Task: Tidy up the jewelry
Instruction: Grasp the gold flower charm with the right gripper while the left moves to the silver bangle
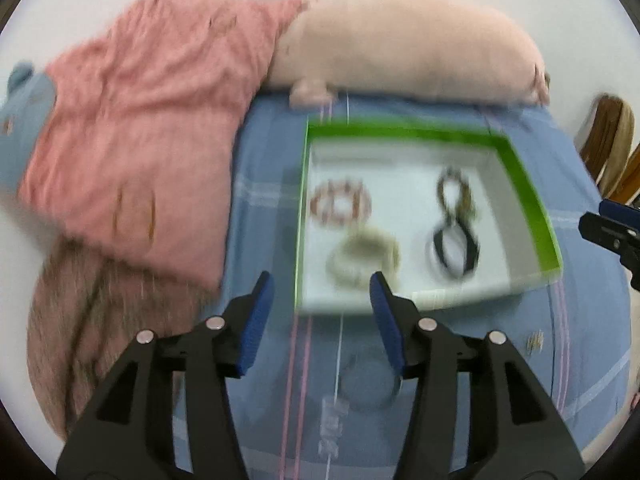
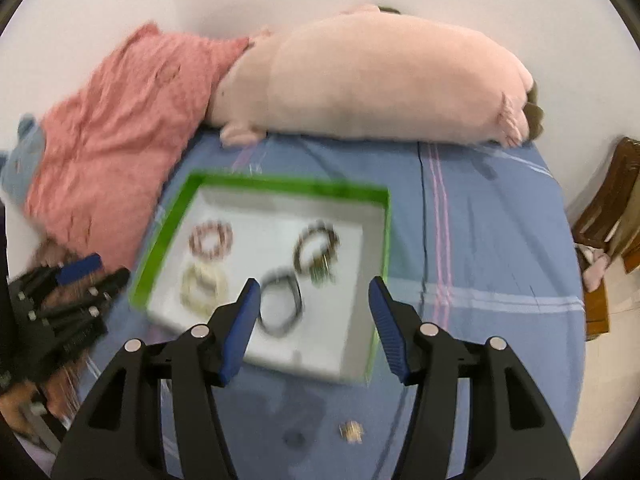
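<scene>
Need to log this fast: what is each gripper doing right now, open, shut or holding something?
Left gripper: open, nothing between the blue pads.
Right gripper: open, holding nothing, above the green tray.

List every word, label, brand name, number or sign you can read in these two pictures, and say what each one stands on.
No text can be read in either view.
Bedsheet: small gold marks, too blurred to tell whether they are letters.
Pink cloth: short dark dashes, a pattern, not writing.
Green-rimmed tray and the bracelets in it: no lettering visible.
</scene>
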Demonstrator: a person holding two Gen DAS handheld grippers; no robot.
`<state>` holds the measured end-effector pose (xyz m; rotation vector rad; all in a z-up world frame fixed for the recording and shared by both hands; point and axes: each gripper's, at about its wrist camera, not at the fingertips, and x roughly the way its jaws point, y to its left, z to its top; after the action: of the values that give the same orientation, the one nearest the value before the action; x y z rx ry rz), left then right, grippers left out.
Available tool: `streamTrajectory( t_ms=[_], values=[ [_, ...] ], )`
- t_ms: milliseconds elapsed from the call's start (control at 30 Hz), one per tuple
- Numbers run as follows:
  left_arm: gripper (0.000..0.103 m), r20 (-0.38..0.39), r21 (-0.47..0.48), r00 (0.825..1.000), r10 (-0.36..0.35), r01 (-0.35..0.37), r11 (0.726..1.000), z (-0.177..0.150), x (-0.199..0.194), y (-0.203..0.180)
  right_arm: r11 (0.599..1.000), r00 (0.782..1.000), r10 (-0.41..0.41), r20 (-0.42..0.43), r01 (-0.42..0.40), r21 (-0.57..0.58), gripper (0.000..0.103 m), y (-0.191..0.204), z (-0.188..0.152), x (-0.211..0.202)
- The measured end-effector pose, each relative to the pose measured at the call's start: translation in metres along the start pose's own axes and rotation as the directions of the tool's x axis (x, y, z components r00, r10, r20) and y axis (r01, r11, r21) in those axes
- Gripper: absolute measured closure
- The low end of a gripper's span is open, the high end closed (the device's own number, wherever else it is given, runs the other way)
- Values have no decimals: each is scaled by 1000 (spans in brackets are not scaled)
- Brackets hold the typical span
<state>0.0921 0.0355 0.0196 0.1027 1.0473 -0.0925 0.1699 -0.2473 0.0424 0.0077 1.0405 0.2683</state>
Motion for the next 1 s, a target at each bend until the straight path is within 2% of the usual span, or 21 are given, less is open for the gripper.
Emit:
streamTrajectory(
  t_ms=[133,233,333,467,700,833,1000],
  values=[
    [52,-89,-1,996,3,-3,1000,-50,5,-2,1000,993,-2,-115,1,-9,46,7,-59,10],
    [52,-155,8,987,-51,53,999,-86,4,-13,1000,979,-6,-205,10,21,47,6,-101,25],
    [52,-202,80,976,-84,102,992,-108,4,-33,998,966,10,-258,7,66,46,0,-129,33],
    [42,-198,111,977,-84,107,988,-112,0,-40,994,965,-24,-262,51,98,46,-11,-142,35],
    [41,-207,51,974,-89,102,994,-105,12,-29,982,959,-45,-281,93,162,46,-39,-152,47],
    [37,-205,40,976,-78,88,995,-99,19,-28,982,955,-82,-286,126,140,47,-41,-148,53],
    [33,-211,43,975,-73,84,996,-97,24,-29,987,954,-87,-286,122,105,47,-34,-140,64]
  ],
)
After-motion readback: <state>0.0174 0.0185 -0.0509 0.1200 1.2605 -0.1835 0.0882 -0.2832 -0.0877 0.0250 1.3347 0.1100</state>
